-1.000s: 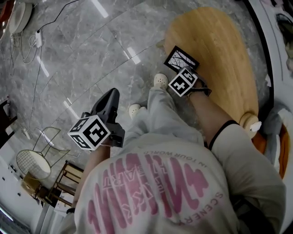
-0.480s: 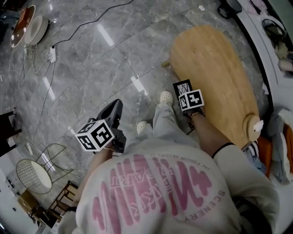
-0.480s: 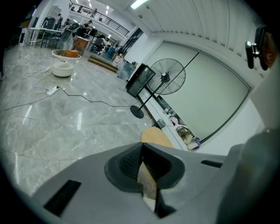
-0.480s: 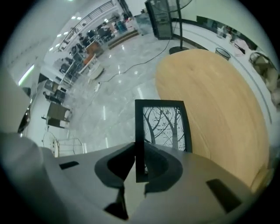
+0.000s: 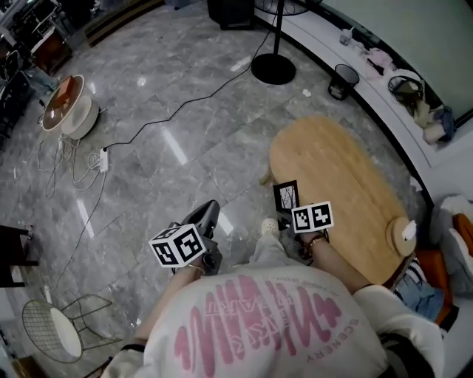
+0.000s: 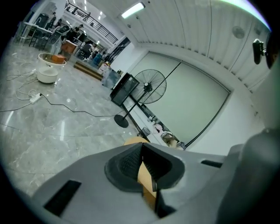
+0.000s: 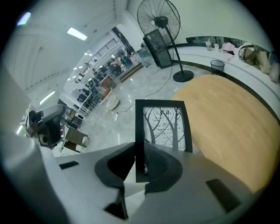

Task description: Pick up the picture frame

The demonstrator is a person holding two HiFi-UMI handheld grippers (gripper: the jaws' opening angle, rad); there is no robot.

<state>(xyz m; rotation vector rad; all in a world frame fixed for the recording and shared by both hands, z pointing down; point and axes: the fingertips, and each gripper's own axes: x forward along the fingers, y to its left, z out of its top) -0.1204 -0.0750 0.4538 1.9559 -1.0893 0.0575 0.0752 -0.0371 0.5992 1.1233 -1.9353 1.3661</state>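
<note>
Right hand-held gripper (image 7: pixel 139 164) clamps frame (image 7: pixel 165 124) by its edge, over tabletop (image 7: pixel 232 113) edge; advise steady squeeze. Left hand-held gripper (image 6: pixel 142 159) clenched, empty.

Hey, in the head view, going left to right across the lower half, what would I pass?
wire chair → left gripper → picture frame → bare top of the wooden table

place: large open-plan work hall, one corner staged as a lounge | landmark: oval wooden table (image 5: pixel 347 173) on polished grey marble floor (image 5: pixel 162 96) | beyond table: pedestal fan (image 5: pixel 273 69), waste bin (image 5: pixel 342 81), curved white ledge (image 5: pixel 310 33) (cluttered with bags) | left of table: trailing cable (image 5: pixel 159 122) | far beyond: desks (image 6: pixel 74 35) under strip lights (image 6: pixel 132 9)
</note>
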